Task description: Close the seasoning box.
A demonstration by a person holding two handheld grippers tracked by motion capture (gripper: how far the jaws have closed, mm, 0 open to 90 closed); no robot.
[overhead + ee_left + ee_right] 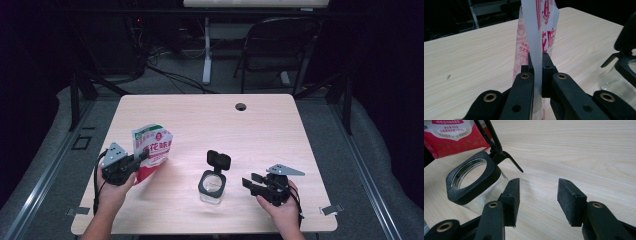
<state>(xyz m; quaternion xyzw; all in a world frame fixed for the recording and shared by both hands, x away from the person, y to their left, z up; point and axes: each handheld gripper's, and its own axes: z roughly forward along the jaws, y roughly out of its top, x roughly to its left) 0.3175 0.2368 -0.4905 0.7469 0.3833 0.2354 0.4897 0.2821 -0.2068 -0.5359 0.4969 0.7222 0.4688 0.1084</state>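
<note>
Near the tabletop's (pixel 260 115) left edge, the left gripper (pixel 143 157) is clamped on the side seam of a red-and-white bag (pixel 152 146), holding it upright and lifted off the wood. A clear jar (pixel 212 187) with a black collar and its lid (pixel 218 160) flipped up stands toward the front edge, near the middle. Just beside the jar, nearer the right edge, the right gripper (pixel 248 180) has its jaws apart with nothing between them.
</note>
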